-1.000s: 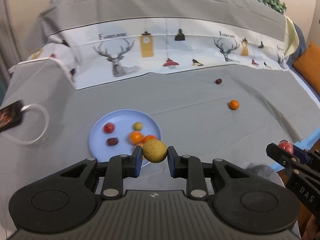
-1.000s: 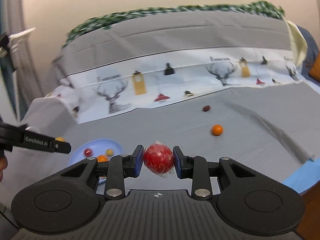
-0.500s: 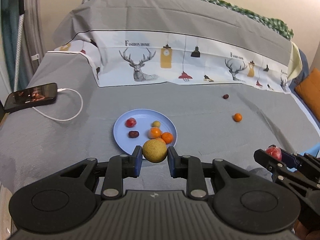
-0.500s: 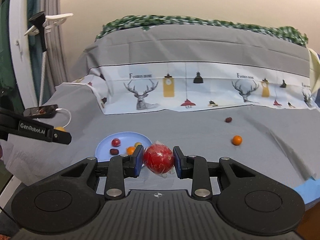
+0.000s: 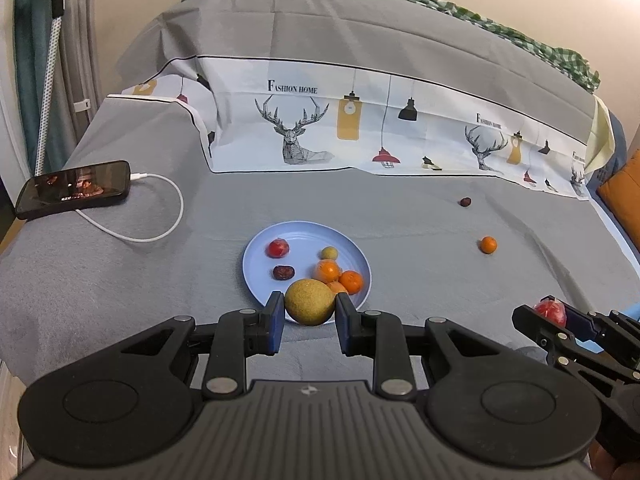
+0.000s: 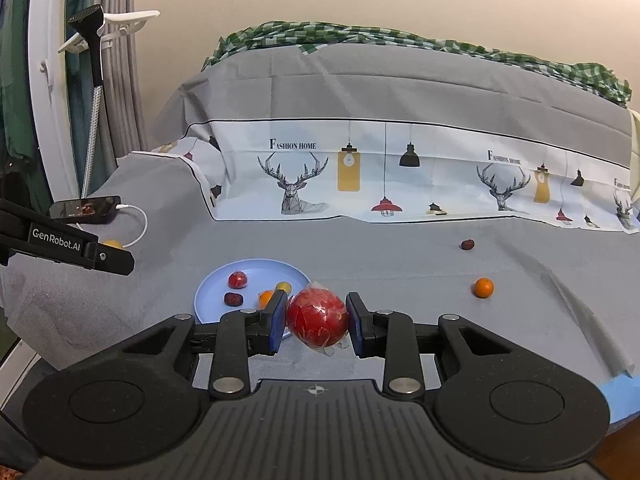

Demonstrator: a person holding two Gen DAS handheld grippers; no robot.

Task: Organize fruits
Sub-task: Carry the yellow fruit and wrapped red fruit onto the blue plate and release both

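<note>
My left gripper (image 5: pixel 309 312) is shut on a round yellow-brown fruit (image 5: pixel 309 301), held above the near rim of a light blue plate (image 5: pixel 256 264). The plate holds a small red fruit (image 5: pixel 278 248), a dark date (image 5: pixel 283 272), a small yellow fruit (image 5: pixel 329 253) and oranges (image 5: pixel 328 271). My right gripper (image 6: pixel 317 320) is shut on a red wrapped fruit (image 6: pixel 317 317), in front of the plate (image 6: pixel 208 300). A loose orange (image 5: pixel 488 245) and a dark date (image 5: pixel 465 201) lie on the grey cloth to the right; they also show in the right wrist view as orange (image 6: pixel 483 287) and date (image 6: pixel 467 244).
A phone (image 5: pixel 74 189) with a white cable (image 5: pixel 160 232) lies at the far left. A raised cushion with a deer-print cloth (image 5: pixel 360 136) stands behind. An orange pillow (image 5: pixel 624 196) is at the right edge. A blue strip (image 6: pixel 624 392) marks the surface's near right edge.
Both grippers have pulled back and risen with their fruits still held. The plate and phone have come into fuller view.
</note>
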